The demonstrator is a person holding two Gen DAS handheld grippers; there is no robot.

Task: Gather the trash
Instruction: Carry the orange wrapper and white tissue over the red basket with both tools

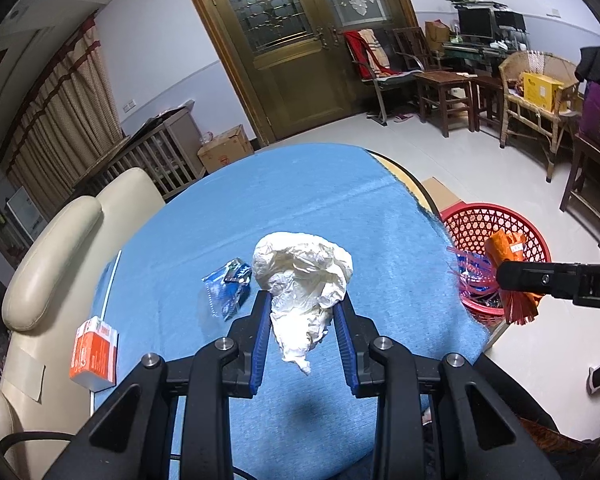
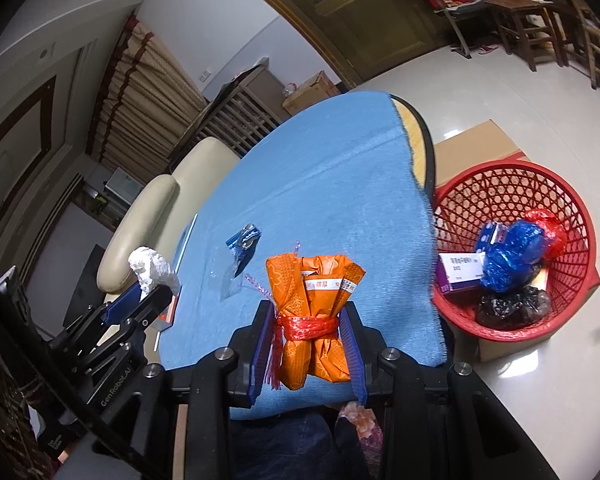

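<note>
left claw point(image 1: 302, 312) grips white crumpled paper point(image 1: 304, 276); only right view shows right claw point(image 2: 308, 334) clamping orange packet point(image 2: 314, 312).

1. The walls point(image 1: 168, 52) are pale, with a thin horizontal stripe.
2. Straight ahead of the tool stands a tall wooden double door point(image 1: 296, 40) with patterned glass panes.
3. The floor point(image 1: 440, 152) is light and glossy; it reflects the room light.
4. Ahead and to the left hang beige curtains point(image 1: 56, 120) with dark red bands.
5. Close on the left is a cream padded sofa point(image 1: 52, 264).
6. Behind the sofa are a slatted wooden crib point(image 1: 156, 160) and a cardboard box point(image 1: 226, 148).
7. Ahead to the right stand dark wooden chairs point(image 1: 444, 88), a wicker chair point(image 1: 540, 92) and a desk with a monitor point(image 1: 476, 24).
</note>
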